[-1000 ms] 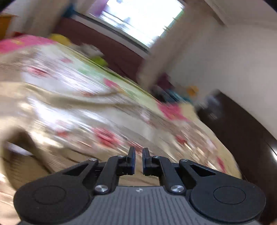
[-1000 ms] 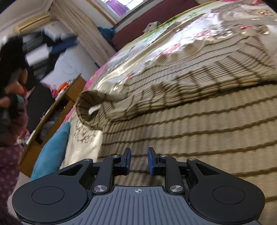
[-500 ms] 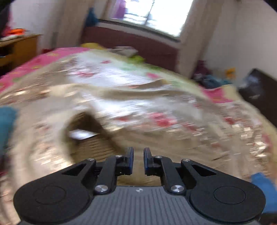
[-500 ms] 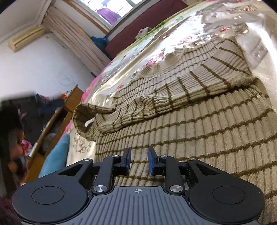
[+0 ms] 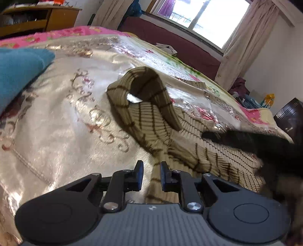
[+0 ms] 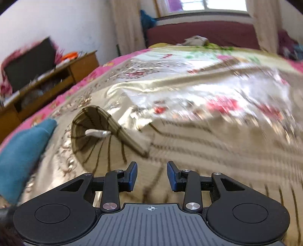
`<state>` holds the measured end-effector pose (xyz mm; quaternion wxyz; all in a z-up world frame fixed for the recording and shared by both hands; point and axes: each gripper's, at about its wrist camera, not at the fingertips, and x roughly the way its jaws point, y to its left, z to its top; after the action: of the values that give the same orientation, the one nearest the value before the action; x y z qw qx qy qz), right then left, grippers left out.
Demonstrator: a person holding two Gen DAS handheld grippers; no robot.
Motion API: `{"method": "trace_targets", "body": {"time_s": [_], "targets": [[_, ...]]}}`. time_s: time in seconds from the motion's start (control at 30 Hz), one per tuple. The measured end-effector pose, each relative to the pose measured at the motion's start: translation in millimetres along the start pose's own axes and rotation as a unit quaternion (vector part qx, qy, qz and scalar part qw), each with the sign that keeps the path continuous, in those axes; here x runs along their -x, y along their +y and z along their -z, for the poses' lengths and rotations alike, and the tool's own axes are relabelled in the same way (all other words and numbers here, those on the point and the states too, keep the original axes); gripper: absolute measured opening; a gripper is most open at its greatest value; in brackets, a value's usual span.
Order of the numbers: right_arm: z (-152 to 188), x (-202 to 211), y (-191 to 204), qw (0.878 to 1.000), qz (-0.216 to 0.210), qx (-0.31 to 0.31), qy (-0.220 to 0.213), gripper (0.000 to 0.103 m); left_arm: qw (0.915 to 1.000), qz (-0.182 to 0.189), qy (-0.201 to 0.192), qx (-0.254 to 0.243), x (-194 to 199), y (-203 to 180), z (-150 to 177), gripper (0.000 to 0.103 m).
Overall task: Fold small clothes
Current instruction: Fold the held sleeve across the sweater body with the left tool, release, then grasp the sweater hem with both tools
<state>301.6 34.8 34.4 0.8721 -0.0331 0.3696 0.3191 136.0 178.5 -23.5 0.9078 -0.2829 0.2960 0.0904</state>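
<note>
A tan knitted sweater with thin brown stripes (image 5: pixel 151 121) lies on the shiny floral bedspread (image 5: pixel 66 117). Its neck opening stands up in a loop with a white label (image 5: pixel 133 98) inside. My left gripper (image 5: pixel 151 177) is open a little, low over the sweater's near edge, with fabric showing between its fingers. In the right wrist view the sweater (image 6: pixel 189 151) fills the foreground and the collar loop (image 6: pixel 90 121) is to the left. My right gripper (image 6: pixel 152 177) is open and empty just above the fabric.
A teal cushion (image 5: pixel 17 70) lies at the left on the bed; it also shows in the right wrist view (image 6: pixel 20 157). A wooden cabinet (image 6: pixel 47 79) stands left of the bed. A dark headboard and window (image 5: pixel 206 17) are beyond. A dark blurred shape (image 5: pixel 265 145) crosses the sweater at right.
Both grippers have swung round to face the collar end of the sweater. The right gripper's jaws have opened wider. The left gripper has dropped close to the sweater's edge and opened slightly.
</note>
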Motion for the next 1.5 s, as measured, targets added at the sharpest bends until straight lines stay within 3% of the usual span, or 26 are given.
{"method": "trace_targets", "body": {"time_s": [0.13, 0.3, 0.33, 0.4, 0.47, 0.8, 0.97, 1.17, 1.3, 1.4, 1.5], "targets": [[-16.9, -39.3, 28.2, 0.998, -0.004, 0.064, 0.016, 0.038, 0.9996, 0.016, 0.012, 0.02, -3.2, 12.3, 3.5, 0.023], [-22.8, -83.5, 51.6, 0.991, 0.029, 0.124, 0.045, 0.036, 0.9993, 0.024, 0.011, 0.027, -4.1, 21.2, 5.0, 0.023], [-24.1, -89.6, 52.9, 0.99, 0.042, 0.127, 0.051, 0.031, 0.9993, 0.024, 0.01, 0.027, -3.9, 22.1, 5.2, 0.023], [-29.3, -90.1, 50.0, 0.991, 0.052, 0.115, 0.051, 0.01, 0.9994, 0.024, 0.008, 0.024, -3.8, 22.2, 6.5, 0.023], [-36.2, -77.4, 42.9, 0.993, 0.053, 0.102, 0.036, 0.005, 0.9995, 0.024, 0.008, 0.019, -6.2, 21.4, 7.4, 0.023], [-57.5, 48.4, -22.8, 0.98, 0.145, 0.108, -0.08, 0.004, 0.9993, 0.023, 0.012, -0.025, -10.2, 3.3, 16.0, 0.024], [-21.1, 89.1, -73.0, 0.972, 0.199, 0.1, -0.078, 0.004, 0.9979, 0.016, 0.017, -0.06, -9.2, -13.6, 22.9, 0.027], [32.6, 83.6, -104.7, 0.965, 0.238, 0.103, -0.038, 0.004, 0.9934, 0.0, 0.022, -0.113, -15.4, -42.3, 18.3, 0.03], [51.1, 75.8, -123.6, 0.966, 0.241, 0.093, -0.016, 0.005, 0.9889, 0.001, 0.013, -0.148, -21.6, -64.9, 2.9, 0.031], [58.1, 72.9, -129.8, 0.966, 0.242, 0.091, 0.0, 0.015, 0.9837, 0.002, 0.005, -0.18, -29.4, -81.8, -7.7, 0.034], [65.2, 76.9, -131.1, 0.963, 0.246, 0.106, 0.008, 0.017, 0.9822, 0.003, 0.008, -0.188, -39.2, -88.1, -15.5, 0.035]]}}
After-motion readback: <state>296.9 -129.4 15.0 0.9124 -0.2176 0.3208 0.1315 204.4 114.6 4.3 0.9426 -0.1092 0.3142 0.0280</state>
